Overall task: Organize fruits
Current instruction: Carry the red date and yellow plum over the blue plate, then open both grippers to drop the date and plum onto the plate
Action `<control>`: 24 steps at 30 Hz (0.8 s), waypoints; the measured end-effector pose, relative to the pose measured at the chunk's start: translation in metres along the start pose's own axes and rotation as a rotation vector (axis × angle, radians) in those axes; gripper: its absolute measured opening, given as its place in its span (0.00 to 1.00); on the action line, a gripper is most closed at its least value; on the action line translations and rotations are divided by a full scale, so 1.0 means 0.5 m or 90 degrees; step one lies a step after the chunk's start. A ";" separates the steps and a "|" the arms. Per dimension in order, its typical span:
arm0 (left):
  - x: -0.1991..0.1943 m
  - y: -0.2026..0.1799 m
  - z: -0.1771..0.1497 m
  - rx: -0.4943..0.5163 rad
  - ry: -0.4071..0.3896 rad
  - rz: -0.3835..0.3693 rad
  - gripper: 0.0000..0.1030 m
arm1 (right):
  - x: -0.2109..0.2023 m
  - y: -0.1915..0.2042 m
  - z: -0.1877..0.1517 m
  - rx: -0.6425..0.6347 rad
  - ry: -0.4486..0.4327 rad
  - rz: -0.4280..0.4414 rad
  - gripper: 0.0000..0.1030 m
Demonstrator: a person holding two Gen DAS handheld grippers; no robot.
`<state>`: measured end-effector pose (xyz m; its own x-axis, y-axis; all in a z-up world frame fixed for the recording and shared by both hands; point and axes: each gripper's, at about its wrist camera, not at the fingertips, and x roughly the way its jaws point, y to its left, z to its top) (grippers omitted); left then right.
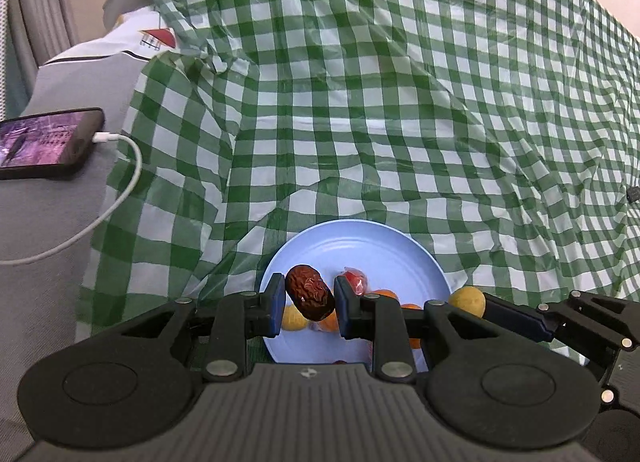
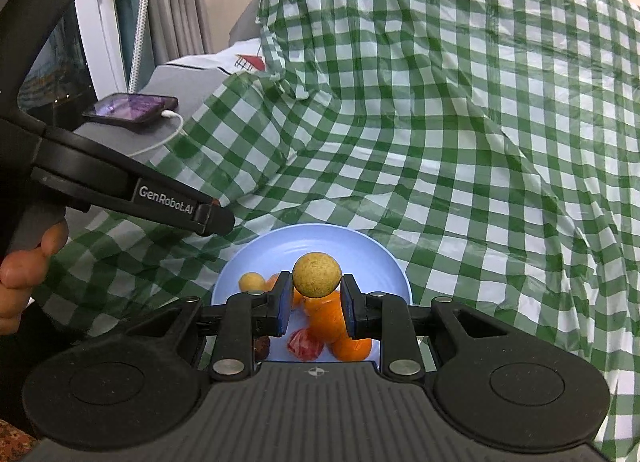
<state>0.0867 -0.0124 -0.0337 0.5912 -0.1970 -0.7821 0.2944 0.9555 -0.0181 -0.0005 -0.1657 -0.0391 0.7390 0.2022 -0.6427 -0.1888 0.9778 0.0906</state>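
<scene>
Left wrist view: left gripper (image 1: 307, 302) jaws clamp a wrinkled red date (image 1: 310, 297) above the blue plate (image 1: 360, 238). Right gripper (image 2: 316, 294) jaws pinch a yellow-green round fruit (image 2: 317, 275) over the same plate. Advice: lower each fruit onto bare plate, clear of the oranges (image 2: 332, 322), before releasing.

Right tool (image 2: 316, 304) clamped on a round yellow-green fruit (image 2: 317, 275), held above a light blue plate (image 2: 320, 240). On the plate: oranges (image 2: 332, 322), a smaller yellow fruit (image 2: 251, 282), a red wrapped piece (image 2: 305, 345), a dark brown fruit (image 2: 263, 343) at the near left. Left tool (image 2: 214, 219) reaching in from the left over the plate's edge, gripped by a hand (image 2: 24, 266). Green checked cloth (image 2: 440, 122) under the plate. Phone (image 2: 130, 108) with white cable (image 2: 168, 134) at upper left.
</scene>
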 end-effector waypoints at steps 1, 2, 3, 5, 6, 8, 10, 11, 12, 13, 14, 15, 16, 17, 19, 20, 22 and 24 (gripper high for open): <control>0.009 0.000 0.002 0.001 0.004 0.000 0.27 | 0.009 -0.001 0.000 -0.001 0.004 -0.001 0.26; 0.018 0.000 0.003 0.003 0.008 0.001 0.27 | 0.015 -0.001 -0.002 -0.001 0.008 -0.001 0.26; 0.026 0.001 0.003 0.004 0.012 0.001 0.27 | 0.024 -0.002 -0.003 -0.001 0.014 -0.001 0.26; 0.044 0.001 0.006 0.008 0.018 0.002 0.27 | 0.039 -0.003 -0.004 -0.002 0.024 0.000 0.26; 0.054 0.002 0.007 0.011 0.021 0.003 0.27 | 0.047 -0.003 -0.005 -0.003 0.029 0.000 0.26; 0.072 0.002 0.008 0.016 0.026 0.005 0.27 | 0.063 -0.004 -0.007 -0.006 0.037 0.000 0.26; 0.089 0.003 0.010 0.021 0.032 0.009 0.28 | 0.079 -0.005 -0.006 -0.009 0.045 0.000 0.26; 0.099 0.004 0.011 0.025 0.035 0.011 0.28 | 0.087 -0.006 -0.005 -0.010 0.048 -0.001 0.26; 0.107 0.004 0.013 0.029 0.036 0.010 0.28 | 0.095 -0.006 -0.003 -0.011 0.050 -0.001 0.26; 0.115 0.005 0.014 0.033 0.038 0.007 0.28 | 0.104 -0.007 -0.002 -0.013 0.054 0.001 0.26; 0.122 0.005 0.014 0.036 0.040 0.002 0.29 | 0.113 -0.007 0.000 -0.017 0.062 0.003 0.27; 0.129 0.006 0.014 0.039 0.045 -0.007 0.41 | 0.121 -0.009 0.002 -0.015 0.068 0.000 0.27; 0.134 0.006 0.014 0.041 0.050 -0.014 0.69 | 0.126 -0.011 0.004 -0.011 0.072 -0.005 0.29; 0.133 0.007 0.014 0.041 0.045 -0.011 0.82 | 0.132 -0.014 0.006 -0.009 0.084 -0.007 0.47; 0.115 0.007 0.008 0.040 0.012 0.015 1.00 | 0.129 -0.018 0.009 0.000 0.092 -0.002 0.67; 0.103 0.007 0.006 0.045 0.002 0.016 1.00 | 0.118 -0.019 0.010 0.004 0.086 -0.006 0.72; 0.084 0.007 0.003 0.058 0.015 0.002 1.00 | 0.095 -0.018 0.008 0.006 0.085 -0.011 0.83; 0.057 0.011 -0.011 0.059 0.015 0.005 1.00 | 0.068 -0.017 0.003 0.013 0.089 -0.013 0.88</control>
<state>0.1010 -0.0115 -0.0594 0.5766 -0.1836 -0.7961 0.3585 0.9324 0.0447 0.0271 -0.1671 -0.0607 0.6454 0.1737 -0.7439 -0.1599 0.9829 0.0908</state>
